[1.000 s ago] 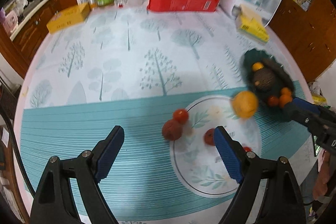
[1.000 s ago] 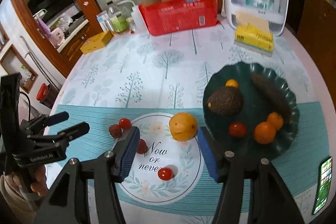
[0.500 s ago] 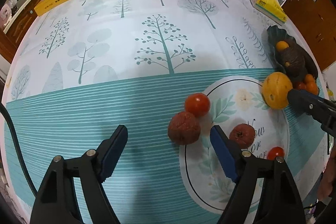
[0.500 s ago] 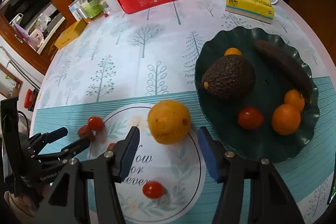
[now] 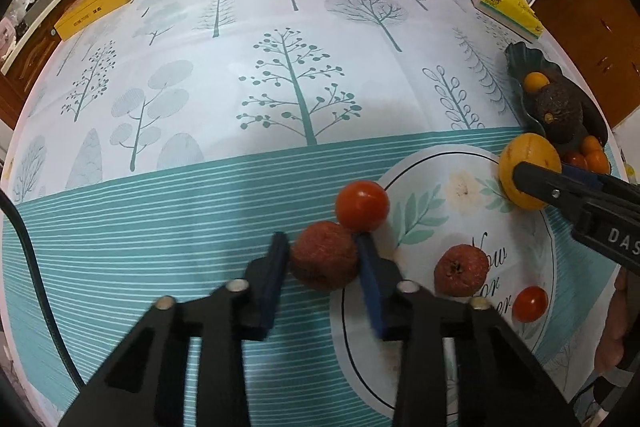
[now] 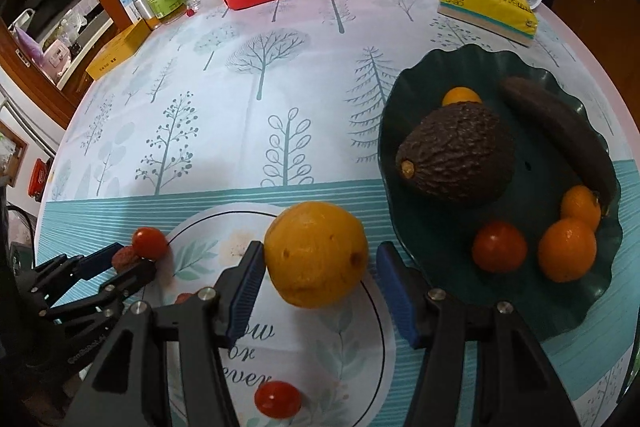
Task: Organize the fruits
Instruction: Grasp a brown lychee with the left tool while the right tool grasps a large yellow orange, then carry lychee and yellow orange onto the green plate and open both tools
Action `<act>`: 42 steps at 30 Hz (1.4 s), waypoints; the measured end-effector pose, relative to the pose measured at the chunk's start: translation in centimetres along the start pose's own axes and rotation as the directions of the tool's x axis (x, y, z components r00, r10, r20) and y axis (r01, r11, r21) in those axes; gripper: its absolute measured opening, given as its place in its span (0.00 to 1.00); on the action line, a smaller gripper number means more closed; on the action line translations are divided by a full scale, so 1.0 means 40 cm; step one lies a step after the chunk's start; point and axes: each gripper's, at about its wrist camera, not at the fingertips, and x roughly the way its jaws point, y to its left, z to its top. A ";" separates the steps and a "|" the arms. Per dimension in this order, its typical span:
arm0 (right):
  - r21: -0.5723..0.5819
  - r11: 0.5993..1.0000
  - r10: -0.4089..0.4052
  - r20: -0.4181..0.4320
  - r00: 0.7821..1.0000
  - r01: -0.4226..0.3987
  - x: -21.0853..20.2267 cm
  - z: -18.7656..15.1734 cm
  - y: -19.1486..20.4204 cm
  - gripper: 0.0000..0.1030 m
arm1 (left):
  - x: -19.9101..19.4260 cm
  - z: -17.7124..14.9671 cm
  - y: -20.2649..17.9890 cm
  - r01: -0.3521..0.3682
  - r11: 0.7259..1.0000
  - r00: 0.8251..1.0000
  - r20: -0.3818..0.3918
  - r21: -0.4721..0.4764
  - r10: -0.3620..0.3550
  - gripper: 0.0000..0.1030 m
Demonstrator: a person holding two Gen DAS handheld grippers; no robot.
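**Both grippers closing on fruit at once**

In the left wrist view, the left gripper (image 5: 320,263) sat low in the frame with its pads touching both sides of a rough brown-red lychee (image 5: 323,255); it looked clenched on the fruit, which seemed to rest on the tabletop (image 5: 160,227) just outside the printed circle. A cherry tomato (image 5: 362,205) touched the lychee from above in the frame, right at the tip of the right-hand pad. A second lychee (image 5: 462,270) and another tomato (image 5: 529,304) lay inside the circle, lower right.

In the right wrist view, the right gripper (image 6: 320,267) straddled the orange (image 6: 316,254) at lower centre. Its left pad (image 6: 246,291) touched the peel; the right pad stood just clear, so the grasp was not closed. The green plate (image 6: 400,131) at right held an avocado (image 6: 456,155), a dark banana (image 6: 560,135), three small oranges and a tomato.

To do this well, the left lift should probably go straight up, so the pad would not roll the neighbouring tomato away. The right jaws likely needed to finish closing across the orange's widest part before lifting, since a round, smooth fruit held off-centre could squirt out. The free spot near the plate's front rim seemed the easiest landing place.
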 end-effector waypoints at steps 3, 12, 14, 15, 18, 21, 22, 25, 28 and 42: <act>-0.027 0.999 -0.016 0.008 1.000 0.016 0.004 0.000 0.010 0.51 | -0.003 -0.003 0.001 0.001 1.000 1.000 0.002 -0.010 -0.001 0.29; -0.039 0.999 -0.008 -0.002 1.000 0.008 -0.006 -0.006 0.004 0.48 | -0.048 -0.014 -0.003 -0.004 1.000 1.000 0.008 -0.016 0.004 0.29; -0.033 0.999 0.004 0.001 1.000 -0.004 -0.019 -0.013 0.001 0.48 | -0.070 -0.015 -0.011 -0.010 1.000 1.000 0.021 -0.007 0.010 0.29; -0.031 0.999 0.011 0.002 1.000 -0.011 -0.026 -0.015 0.000 0.48 | -0.082 -0.016 -0.017 -0.011 1.000 1.000 0.028 -0.004 0.011 0.29; -0.029 0.999 0.033 0.016 0.999 -0.033 -0.058 -0.026 -0.002 0.48 | -0.122 -0.019 -0.038 -0.006 1.000 0.999 0.049 0.003 0.006 0.29; -0.036 0.998 0.054 0.039 0.998 -0.053 -0.105 -0.039 -0.003 0.48 | -0.162 -0.021 -0.061 0.006 1.000 0.998 0.070 0.012 -0.007 0.29; -0.040 0.997 0.061 0.046 0.997 -0.060 -0.120 -0.044 -0.003 0.48 | -0.176 -0.020 -0.070 0.011 1.000 0.997 0.079 0.017 -0.012 0.29; -0.056 0.996 0.079 0.068 0.994 -0.076 -0.165 -0.058 -0.005 0.48 | -0.227 -0.019 -0.102 0.018 0.999 0.993 0.117 0.036 -0.022 0.29; -0.065 0.994 0.097 0.088 0.991 -0.091 -0.203 -0.069 -0.015 0.48 | -0.275 -0.014 -0.136 0.023 0.998 0.989 0.147 0.053 -0.031 0.29; -0.126 0.982 0.166 0.194 0.967 -0.143 -0.417 -0.017 -0.142 0.48 | -0.460 0.102 -0.379 0.023 0.994 0.958 0.280 0.111 -0.053 0.29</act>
